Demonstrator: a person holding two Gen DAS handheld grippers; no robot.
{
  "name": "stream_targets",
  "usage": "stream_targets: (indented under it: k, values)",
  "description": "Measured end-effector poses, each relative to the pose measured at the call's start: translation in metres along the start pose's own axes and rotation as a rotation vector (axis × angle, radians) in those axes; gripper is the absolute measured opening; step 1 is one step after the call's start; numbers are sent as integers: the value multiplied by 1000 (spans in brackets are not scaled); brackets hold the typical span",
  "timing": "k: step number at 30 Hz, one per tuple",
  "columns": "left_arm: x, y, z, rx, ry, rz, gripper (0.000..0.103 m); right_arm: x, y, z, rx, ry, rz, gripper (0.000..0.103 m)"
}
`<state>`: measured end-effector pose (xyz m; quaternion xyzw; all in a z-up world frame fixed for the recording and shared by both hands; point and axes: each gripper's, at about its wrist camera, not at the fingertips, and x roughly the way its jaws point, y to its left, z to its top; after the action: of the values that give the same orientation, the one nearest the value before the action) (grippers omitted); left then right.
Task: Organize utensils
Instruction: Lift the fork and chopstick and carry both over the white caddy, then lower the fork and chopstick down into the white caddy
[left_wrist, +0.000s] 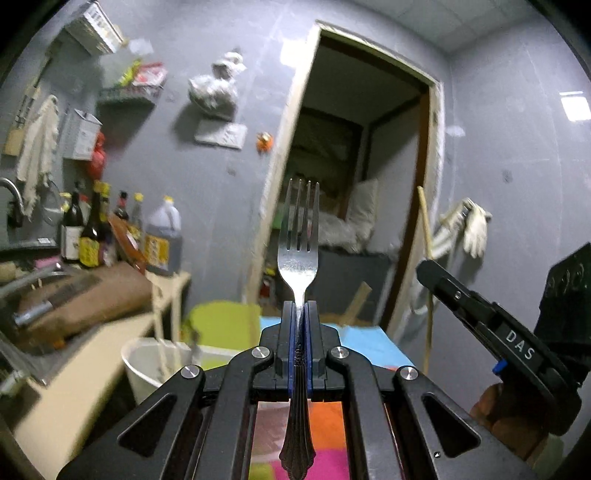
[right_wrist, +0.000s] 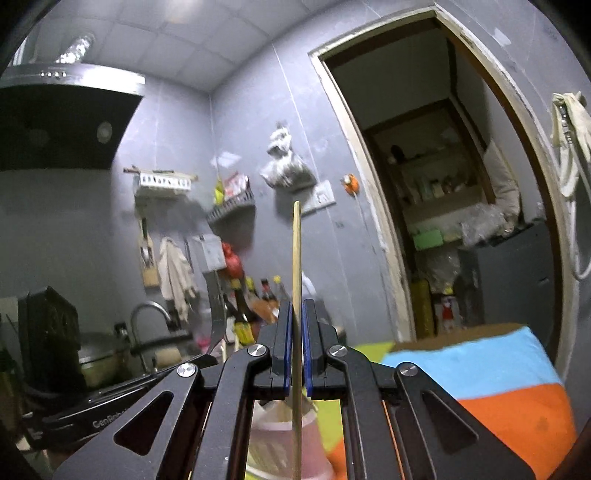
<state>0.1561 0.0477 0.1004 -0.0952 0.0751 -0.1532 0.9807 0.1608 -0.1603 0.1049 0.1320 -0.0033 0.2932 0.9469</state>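
A silver fork with a dark patterned handle sticks straight out of my left gripper, tines towards the doorway; the blue pads are shut on its neck. My right gripper is shut on a thin wooden chopstick, which stands upright through the pads and runs down below them. In the left wrist view the right gripper comes in from the right, with the chopstick crossing its tip. In the right wrist view the left gripper and its fork sit at lower left.
A white holder with sticks in it stands below left; a pale cup lies under my right gripper. The table mat is blue, orange and green. Left are bottles, a cutting board and a faucet. A doorway is ahead.
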Motion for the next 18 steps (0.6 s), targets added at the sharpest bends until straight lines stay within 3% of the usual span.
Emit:
stream_targets:
  k: [10, 18]
  values:
    - [21, 90, 30, -137, -108, 122, 3, 58, 17, -10, 12, -90, 15, 3]
    - [38, 108, 15, -141, -139, 177, 3, 78, 28, -38, -66, -109, -26, 3]
